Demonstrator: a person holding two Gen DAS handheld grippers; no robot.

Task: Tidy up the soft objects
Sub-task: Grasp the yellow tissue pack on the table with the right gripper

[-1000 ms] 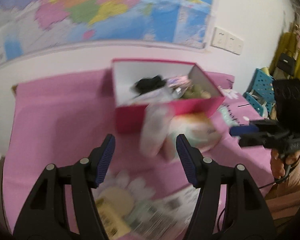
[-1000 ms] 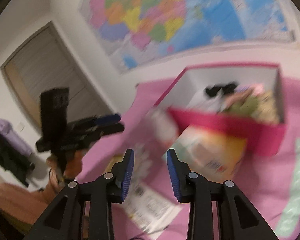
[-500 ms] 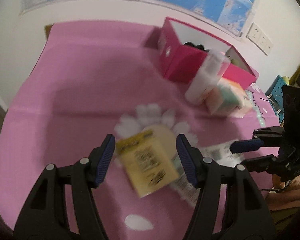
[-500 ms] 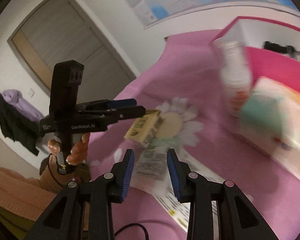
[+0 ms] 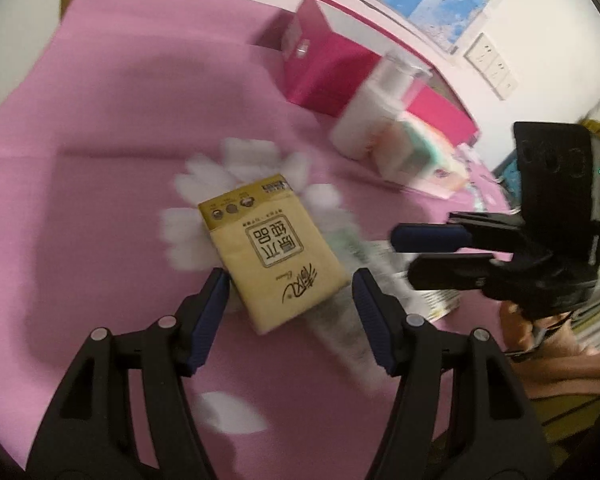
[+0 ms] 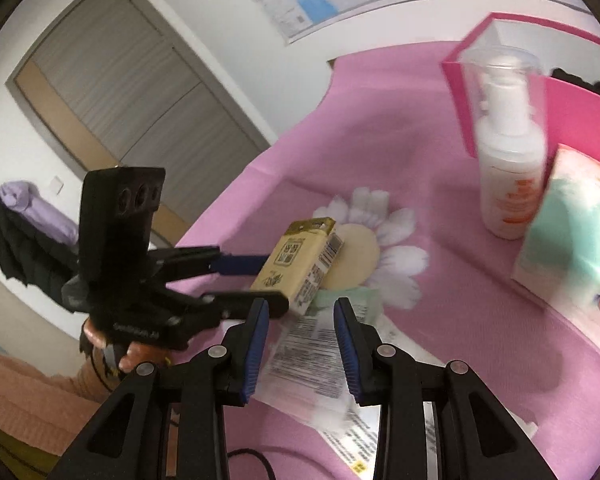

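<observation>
The left claw (image 5: 286, 300) is hanging released astride the near end of the yellow tissue pack (image 5: 274, 250) lying on the pink table (image 5: 100, 140). Judging by this, it is lining up a pick; next it needs lowering and clenching. The right claw (image 6: 300, 338) is hovering released over a flat packet (image 6: 308, 352).

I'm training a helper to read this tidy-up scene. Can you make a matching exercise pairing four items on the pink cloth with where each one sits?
Things:
1. yellow tissue pack
2. white pump bottle
3. pink box
4. flat wipes packet

Places:
A. at the far edge of the cloth, open at the top
B. lying on the daisy print, between the left gripper's open fingers
C. upright in front of the box, beside a pastel tissue pack
D. flat under the right gripper

Pairs: 1-B, 2-C, 3-A, 4-D
</observation>
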